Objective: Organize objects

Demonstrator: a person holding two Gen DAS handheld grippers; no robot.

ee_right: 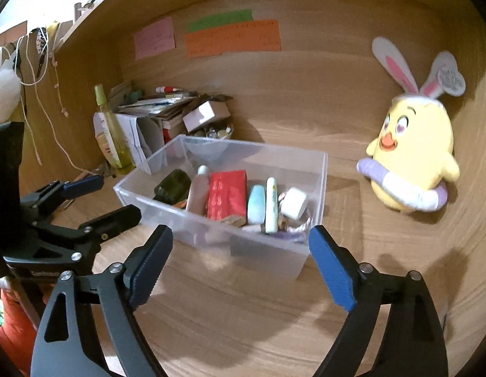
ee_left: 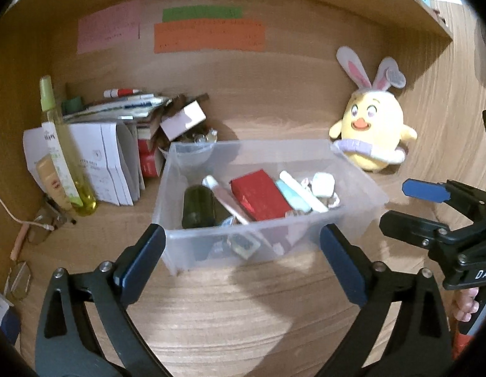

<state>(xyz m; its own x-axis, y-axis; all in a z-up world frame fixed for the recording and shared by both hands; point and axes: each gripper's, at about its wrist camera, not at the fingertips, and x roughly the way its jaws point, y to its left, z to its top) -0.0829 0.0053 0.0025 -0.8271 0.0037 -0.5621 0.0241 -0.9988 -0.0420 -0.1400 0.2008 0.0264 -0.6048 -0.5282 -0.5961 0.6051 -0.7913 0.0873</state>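
The counter (ee_left: 243,298) is matt wood grain. At centre frame, the bin (ee_left: 192,251) is clear, smooth, faintly frosted plastic. The chick toy (ee_left: 373,125), right of frame, is soft plush cloth. Paper notes (ee_left: 208,36) look matt.

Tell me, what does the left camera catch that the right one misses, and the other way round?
Only the left view shows the glasses lying at the desk's left edge. Only the right view shows cords hanging outside the shelf. Both share the clear bin with its red box, the yellow plush, the spray bottle and the wall notes. Both grippers, left and right, are open.
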